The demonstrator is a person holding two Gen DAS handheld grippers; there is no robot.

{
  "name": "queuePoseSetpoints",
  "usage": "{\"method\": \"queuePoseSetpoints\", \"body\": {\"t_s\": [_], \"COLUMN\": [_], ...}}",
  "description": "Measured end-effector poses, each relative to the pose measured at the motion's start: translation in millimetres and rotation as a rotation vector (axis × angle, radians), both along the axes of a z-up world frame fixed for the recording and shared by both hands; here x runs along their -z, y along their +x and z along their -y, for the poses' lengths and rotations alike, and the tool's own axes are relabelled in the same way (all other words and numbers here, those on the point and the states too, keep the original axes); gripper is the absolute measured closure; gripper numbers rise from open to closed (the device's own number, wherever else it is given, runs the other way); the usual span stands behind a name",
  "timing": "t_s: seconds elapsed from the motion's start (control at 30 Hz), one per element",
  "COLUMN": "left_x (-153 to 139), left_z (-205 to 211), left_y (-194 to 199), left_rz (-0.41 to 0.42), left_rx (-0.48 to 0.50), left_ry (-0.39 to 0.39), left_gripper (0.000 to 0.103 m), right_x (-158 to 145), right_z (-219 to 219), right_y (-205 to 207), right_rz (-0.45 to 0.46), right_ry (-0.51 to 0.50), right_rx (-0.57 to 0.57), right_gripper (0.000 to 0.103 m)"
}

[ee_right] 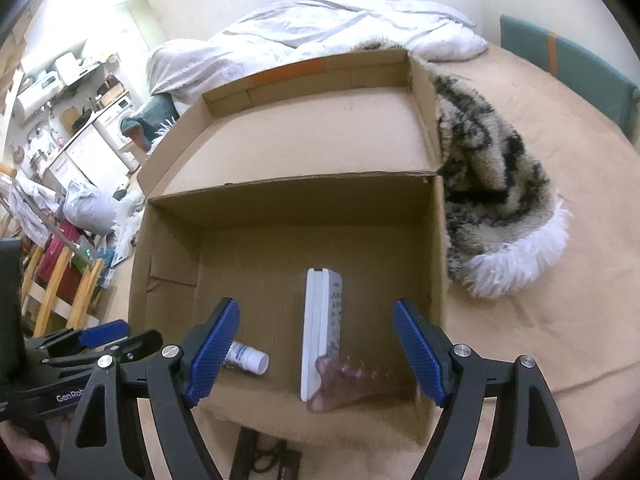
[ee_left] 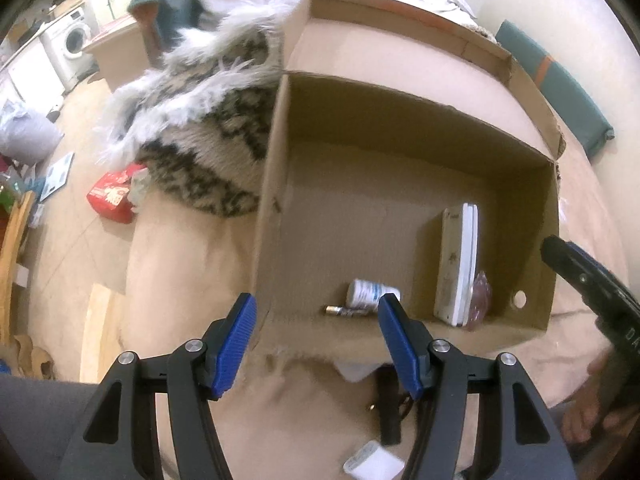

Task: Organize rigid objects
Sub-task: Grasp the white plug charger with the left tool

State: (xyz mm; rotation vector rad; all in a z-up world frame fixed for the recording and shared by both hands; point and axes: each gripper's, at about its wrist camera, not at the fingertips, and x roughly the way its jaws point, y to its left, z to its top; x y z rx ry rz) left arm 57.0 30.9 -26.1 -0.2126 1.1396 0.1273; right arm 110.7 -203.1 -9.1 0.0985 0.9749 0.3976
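Note:
An open cardboard box (ee_left: pixel 272 200) (ee_right: pixel 168 248) lies on the bed with its lid folded back. Inside, a white remote (ee_left: pixel 460 264) (ee_right: pixel 320 328) stands on its edge beside a pink translucent spiky piece (ee_left: pixel 480 292) (ee_right: pixel 352 384). A small white bottle (ee_left: pixel 368 292) (ee_right: pixel 248 360) lies on its side next to a battery (ee_left: pixel 344 311). My left gripper (ee_left: pixel 318 299) (ee_right: pixel 116 332) hovers open over the box's near wall, holding nothing. My right gripper (ee_right: pixel 315 305) (ee_left: pixel 560 256) hangs open above the remote, apart from it.
A furry black-and-beige blanket (ee_left: pixel 208 152) (ee_right: pixel 492 176) presses against one side of the box, with a white duvet (ee_right: pixel 320 28) behind. On the tan sheet in front of the box lie a black strap-like item (ee_left: pixel 390 412) (ee_right: pixel 264 456) and a white object (ee_left: pixel 372 460).

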Motion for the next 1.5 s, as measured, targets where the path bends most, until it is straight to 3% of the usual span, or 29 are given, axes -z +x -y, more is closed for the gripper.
{"method": "queuePoseSetpoints", "body": {"t_s": [0.43,0.63,0.83,0.97,1.07,1.17,1.23,1.5], "left_x": [11.9,38.1,55.1,74.1,86.0,97.3,100.5,114.9], "left_z": [-6.8,4.8,13.2,25.5,48.6,85.6,100.3,115.5], "left_y": [-36.7,-34.4,-35.6,-40.0,-51.3,-61.3,-65.7,-68.1], "left_rz": [-0.023,-0.092,-0.141,-0.232,-0.295,-0.359,-0.356,-0.420], "left_rx": [-0.026,-0.001,0.027,0.067,0.167,0.378,0.451,0.497], "left_ry": [0.002,-0.009,-0.021,-0.083,-0.119,-0.042,-0.025,-0.016], "left_gripper": [0.041,0.041,0.041,0.041,0.041,0.041,0.040,0.040], "right_x": [5.6,23.5,37.1,39.2,38.7,40.2,41.8,44.5], "right_z": [18.6,20.8,19.0,13.4,11.7,12.7,13.7,12.3], "right_y": [-55.3,-53.2,-44.9,-43.0,-43.5,-45.3,-45.5,-48.9], "right_rz": [-0.084,-0.147,-0.207,-0.207,-0.203,-0.220,-0.230,-0.259], "right_ry": [0.035,-0.016,0.007,-0.018,-0.018,-0.004,0.001,0.013], "right_rx": [0.006,0.056,0.067,0.065,0.059,0.047,0.046,0.026], "right_gripper": [0.019,0.019,0.019,0.019,0.018,0.018,0.018,0.018]}}
